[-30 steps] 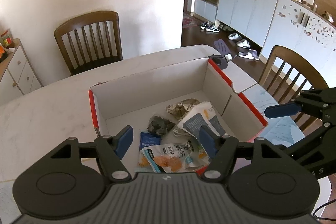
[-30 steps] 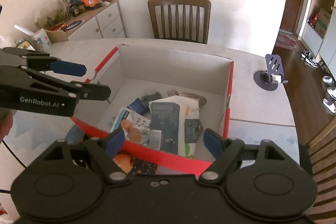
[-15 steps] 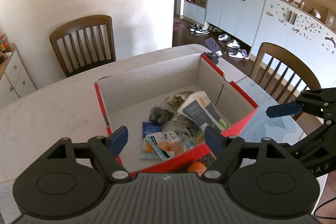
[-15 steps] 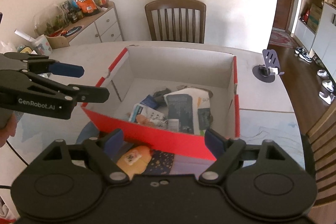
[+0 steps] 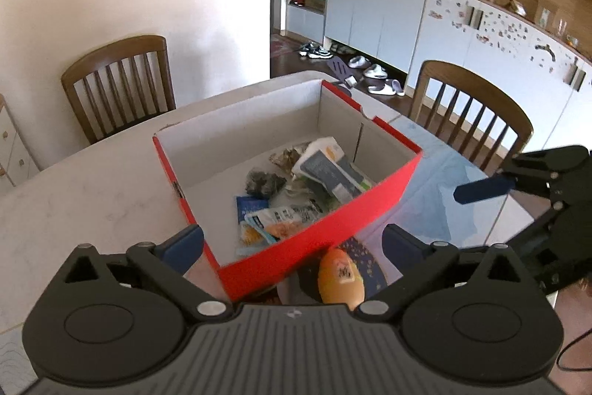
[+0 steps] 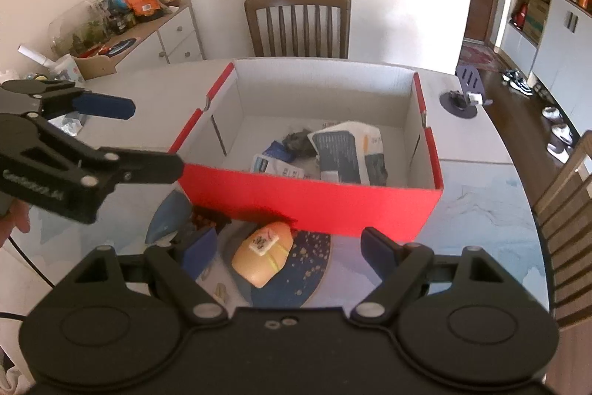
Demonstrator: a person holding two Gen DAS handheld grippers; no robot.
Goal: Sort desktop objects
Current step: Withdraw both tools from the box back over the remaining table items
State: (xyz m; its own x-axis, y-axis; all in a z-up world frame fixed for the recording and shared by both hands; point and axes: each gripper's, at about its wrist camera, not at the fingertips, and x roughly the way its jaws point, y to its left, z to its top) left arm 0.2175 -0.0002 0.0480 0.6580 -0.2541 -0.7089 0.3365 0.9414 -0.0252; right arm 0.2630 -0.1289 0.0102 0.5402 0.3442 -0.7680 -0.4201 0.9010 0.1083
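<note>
A red cardboard box (image 5: 314, 236) with a white inside stands on the table and holds several snack packets, among them a white and grey pack (image 5: 329, 169). An orange wrapped bun (image 6: 264, 254) lies on a dark blue starry mat (image 6: 314, 269) just in front of the box (image 6: 314, 195). My left gripper (image 5: 292, 243) hangs over the box's near corner, its jaws opening and its pads touching nothing. My right gripper (image 6: 288, 247) stands open above the bun (image 5: 340, 278), holding nothing. Each gripper shows in the other's view: the left gripper (image 6: 144, 136) and the right gripper (image 5: 510, 213).
A phone stand (image 6: 466, 95) sits on the table beyond the box's right end. Wooden chairs stand at the far side (image 6: 298, 21) and the right side (image 5: 473, 110). A sideboard (image 6: 148, 36) with snacks is at the back left. A light blue cloth (image 6: 170, 217) lies beside the mat.
Both grippers have drawn back from over the box toward its near side. The bun and mat have come into view. The left jaws have spread wider.
</note>
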